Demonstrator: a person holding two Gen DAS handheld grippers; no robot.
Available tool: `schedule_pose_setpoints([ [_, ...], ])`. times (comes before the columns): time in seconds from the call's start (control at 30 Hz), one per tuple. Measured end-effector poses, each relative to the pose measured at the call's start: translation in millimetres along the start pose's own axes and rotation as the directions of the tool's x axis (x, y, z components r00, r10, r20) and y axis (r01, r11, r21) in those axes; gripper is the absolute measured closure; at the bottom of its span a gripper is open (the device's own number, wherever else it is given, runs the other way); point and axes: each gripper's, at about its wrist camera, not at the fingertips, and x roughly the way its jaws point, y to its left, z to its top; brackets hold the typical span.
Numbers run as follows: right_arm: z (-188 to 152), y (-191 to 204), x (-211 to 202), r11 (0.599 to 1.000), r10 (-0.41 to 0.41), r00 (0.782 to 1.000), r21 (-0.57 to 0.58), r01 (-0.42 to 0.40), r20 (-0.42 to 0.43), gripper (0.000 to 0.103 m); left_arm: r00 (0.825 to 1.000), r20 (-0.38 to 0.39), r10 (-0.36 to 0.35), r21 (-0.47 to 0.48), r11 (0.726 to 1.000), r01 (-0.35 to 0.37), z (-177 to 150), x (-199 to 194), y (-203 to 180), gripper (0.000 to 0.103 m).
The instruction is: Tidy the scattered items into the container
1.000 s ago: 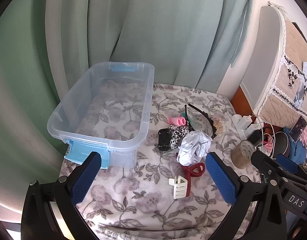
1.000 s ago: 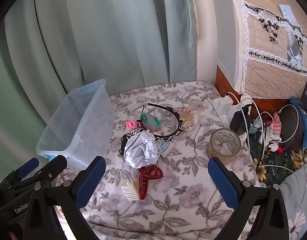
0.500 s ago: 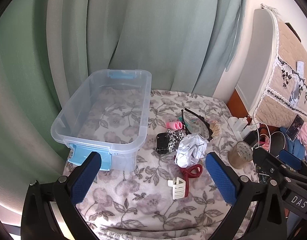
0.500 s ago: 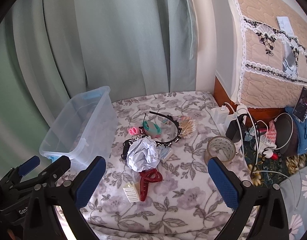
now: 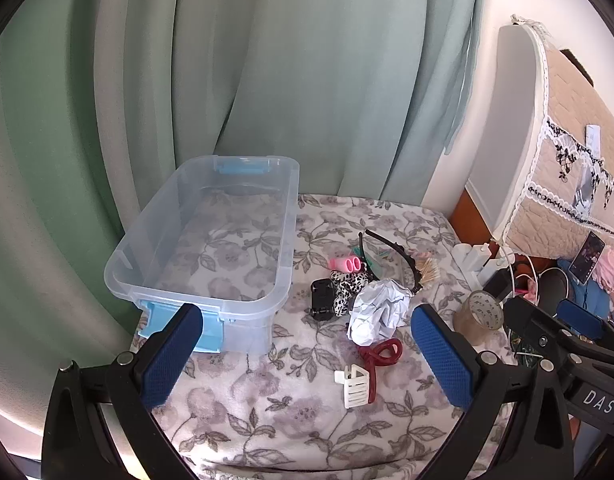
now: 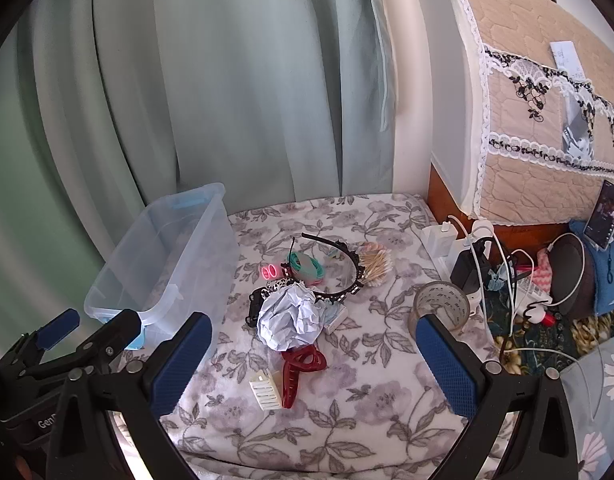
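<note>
A clear plastic bin [image 5: 211,240] with blue latches stands empty at the left on a floral blanket; it also shows in the right wrist view [image 6: 163,264]. Scattered to its right lie a crumpled paper ball [image 5: 379,312] [image 6: 289,318], a red hair claw [image 5: 379,354] [image 6: 301,368], a white clip [image 5: 357,386] [image 6: 265,390], a black headband [image 6: 335,268], pink rollers [image 5: 347,265], a spotted scrunchie [image 5: 347,284], a black item [image 5: 322,300] and cotton swabs [image 6: 377,266]. My left gripper [image 5: 307,354] and right gripper [image 6: 313,364] are both open and empty, held above the blanket's near edge.
A roll of tape [image 6: 441,312] [image 5: 479,316] stands at the blanket's right edge. Chargers, cables and clutter [image 6: 507,276] crowd the right side. Green curtains [image 5: 267,80] hang behind. A quilted cover [image 6: 547,100] stands at the upper right.
Both grippers have pulled back and risen a little, so the bin and the items look smaller and farther away. Nothing on the blanket has moved.
</note>
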Motion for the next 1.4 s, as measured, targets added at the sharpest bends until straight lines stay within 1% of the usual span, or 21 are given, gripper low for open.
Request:
schedule_pose_setpoints([
  [0.13, -2, -4, 7, 1.000, -0.003, 1.000, 0.005, 0.003, -0.018, 0.000, 0.999, -0.036, -0.011, -0.009, 1.000, 0.011, -2, 11, -2, 0.000],
  [0.2, -4, -7, 11, 1.000, -0.004, 1.000, 0.008, 0.005, -0.027, 0.000, 0.999, -0.040, -0.025, -0.018, 1.000, 0.024, -6, 16, -3, 0.000],
  [0.27, -6, -9, 15, 1.000, -0.013, 0.999, 0.006, 0.013, -0.034, 0.000, 0.999, -0.041, -0.007, 0.009, 1.000, 0.008, -10, 23, -9, 0.000],
  [0.33, -10, -11, 21, 0.999, -0.042, 0.998, -0.013, 0.042, -0.043, 0.000, 0.999, -0.048, 0.007, 0.037, 0.999, -0.006, -13, 30, -15, 0.000],
  [0.37, -12, -14, 24, 0.999, -0.047, 0.998, -0.018, 0.046, -0.047, 0.000, 0.998, -0.066, -0.012, 0.033, 0.999, 0.014, -15, 35, -16, 0.000],
  [0.43, -16, -23, 31, 1.000, -0.018, 0.998, -0.008, 0.017, -0.062, 0.000, 0.992, -0.108, -0.064, 0.001, 0.998, 0.064, -21, 46, -16, 0.000],
  [0.47, -18, -30, 35, 1.000, -0.007, 0.997, 0.010, 0.008, -0.079, 0.000, 0.988, -0.127, -0.083, -0.001, 0.997, 0.083, -25, 52, -19, 0.000],
  [0.53, -22, -45, 44, 0.998, -0.032, 0.994, 0.048, 0.037, -0.105, 0.000, 0.980, -0.170, -0.107, 0.015, 0.994, 0.111, -33, 65, -26, 0.000],
  [0.6, -27, -60, 52, 0.996, -0.045, 0.991, 0.075, 0.055, -0.127, 0.000, 0.969, -0.223, -0.106, 0.035, 0.993, 0.116, -44, 81, -36, 0.000],
  [0.67, -31, -71, 60, 0.994, -0.052, 0.988, 0.092, 0.065, -0.144, 0.000, 0.952, -0.287, -0.104, 0.046, 0.991, 0.122, -55, 99, -42, 0.000],
  [0.73, -35, -81, 69, 0.991, -0.061, 0.984, 0.109, 0.079, -0.167, 0.000, 0.931, -0.348, -0.114, 0.036, 0.990, 0.134, -65, 114, -45, 0.000],
  [0.8, -40, -90, 79, 0.988, -0.062, 0.979, 0.127, 0.088, -0.195, 0.000, 0.917, -0.381, -0.117, 0.017, 0.991, 0.134, -72, 126, -45, 0.000],
  [0.93, -47, -109, 95, 0.981, -0.067, 0.973, 0.161, 0.104, -0.221, 0.000, 0.901, -0.425, -0.082, -0.001, 0.996, 0.090, -82, 145, -41, 0.000],
  [1.03, -50, -124, 105, 0.975, -0.070, 0.971, 0.189, 0.114, -0.228, 0.000, 0.887, -0.455, -0.082, -0.014, 0.996, 0.084, -88, 157, -39, 0.000],
  [1.2, -51, -143, 122, 0.970, -0.087, 0.970, 0.204, 0.134, -0.227, 0.000, 0.871, -0.484, -0.085, -0.042, 0.996, 0.074, -92, 170, -34, 0.001],
  [1.27, -49, -148, 130, 0.970, -0.095, 0.970, 0.200, 0.141, -0.224, 0.000, 0.865, -0.492, -0.093, -0.059, 0.996, 0.074, -94, 173, -31, 0.005],
  [1.4, -48, -157, 147, 0.968, -0.109, 0.968, 0.198, 0.155, -0.227, 0.000, 0.860, -0.501, -0.096, -0.070, 0.995, 0.070, -96, 179, -28, 0.011],
])
